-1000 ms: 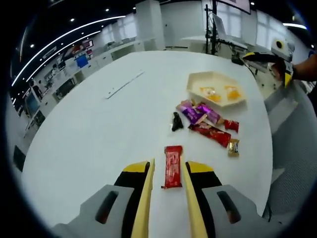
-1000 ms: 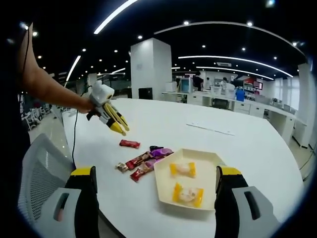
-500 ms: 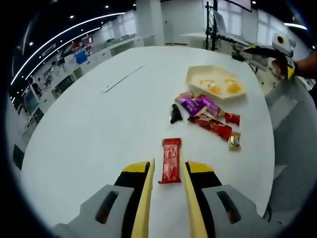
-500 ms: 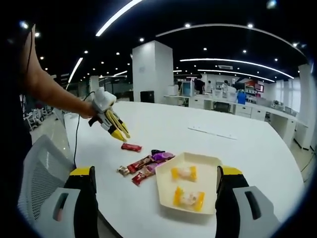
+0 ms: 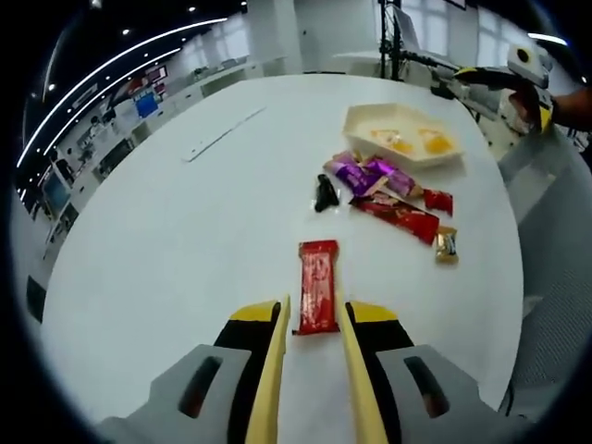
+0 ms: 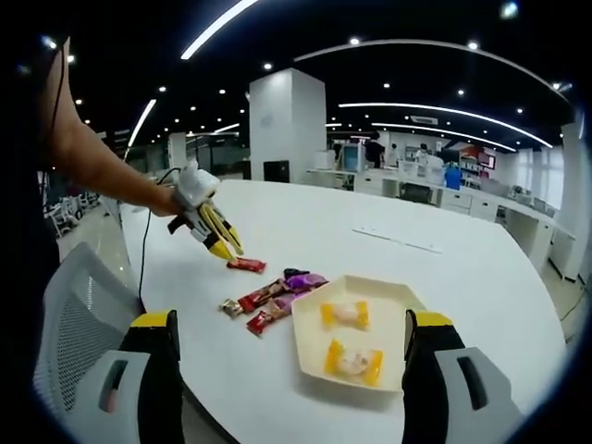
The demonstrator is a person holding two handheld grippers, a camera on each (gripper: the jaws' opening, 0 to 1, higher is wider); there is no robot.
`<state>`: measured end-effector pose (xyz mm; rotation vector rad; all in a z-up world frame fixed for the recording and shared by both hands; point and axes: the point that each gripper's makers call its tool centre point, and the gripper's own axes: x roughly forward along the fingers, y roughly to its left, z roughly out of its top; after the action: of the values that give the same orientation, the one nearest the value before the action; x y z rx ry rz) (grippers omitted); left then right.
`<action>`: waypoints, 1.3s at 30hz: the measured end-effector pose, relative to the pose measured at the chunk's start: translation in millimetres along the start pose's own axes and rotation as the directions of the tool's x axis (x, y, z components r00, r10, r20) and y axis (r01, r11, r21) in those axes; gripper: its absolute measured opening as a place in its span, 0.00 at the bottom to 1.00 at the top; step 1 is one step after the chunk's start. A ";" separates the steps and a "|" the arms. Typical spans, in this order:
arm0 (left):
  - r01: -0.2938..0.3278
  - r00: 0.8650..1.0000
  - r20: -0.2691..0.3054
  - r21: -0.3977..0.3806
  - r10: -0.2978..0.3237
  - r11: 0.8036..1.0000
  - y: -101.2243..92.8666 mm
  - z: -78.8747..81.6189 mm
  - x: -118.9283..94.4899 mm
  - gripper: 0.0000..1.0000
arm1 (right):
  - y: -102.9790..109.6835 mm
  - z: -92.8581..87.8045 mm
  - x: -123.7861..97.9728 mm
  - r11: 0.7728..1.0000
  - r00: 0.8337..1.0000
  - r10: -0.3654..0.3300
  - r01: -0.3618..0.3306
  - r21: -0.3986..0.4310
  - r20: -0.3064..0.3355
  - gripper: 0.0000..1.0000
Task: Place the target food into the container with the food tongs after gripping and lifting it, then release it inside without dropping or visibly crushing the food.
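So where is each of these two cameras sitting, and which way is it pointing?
Left gripper view: rides on the left tool, looking along its yellow jaws across the white table at a red snack bar, with the snack pile and tray beyond.
Right gripper view: rides on the right tool, facing the tray from the table's opposite edge; the person's arm holds the left tool over the bar.
Shared: table, tray, snacks, red bar.

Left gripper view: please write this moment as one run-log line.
left gripper: open, jaws either side of red snack bar | right gripper: open, above tray | tray: two yellow-wrapped candies
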<state>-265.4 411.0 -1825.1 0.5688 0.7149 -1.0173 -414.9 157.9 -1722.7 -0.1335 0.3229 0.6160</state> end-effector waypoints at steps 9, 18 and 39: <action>0.028 1.000 -0.005 -0.017 -0.028 0.999 -4.1 -8.4 8.2 0.22 | -2.4 1.4 -1.0 1.000 1.000 -0.010 0.010 0.017 0.009 0.99; 0.001 1.000 0.009 -0.049 -0.001 0.999 -4.8 -9.8 6.7 0.19 | -2.3 2.2 -0.7 1.000 1.000 -0.009 0.009 0.014 0.013 0.99; 0.013 1.000 0.009 -0.058 -0.013 0.998 0.9 9.7 -12.5 0.19 | -1.4 -1.5 1.5 1.000 1.000 -0.005 0.005 -0.008 -0.008 0.99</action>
<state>-266.3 411.3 -1809.3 0.5099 0.7391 -1.0074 -413.4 157.4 -1724.6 -0.1446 0.3273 0.6124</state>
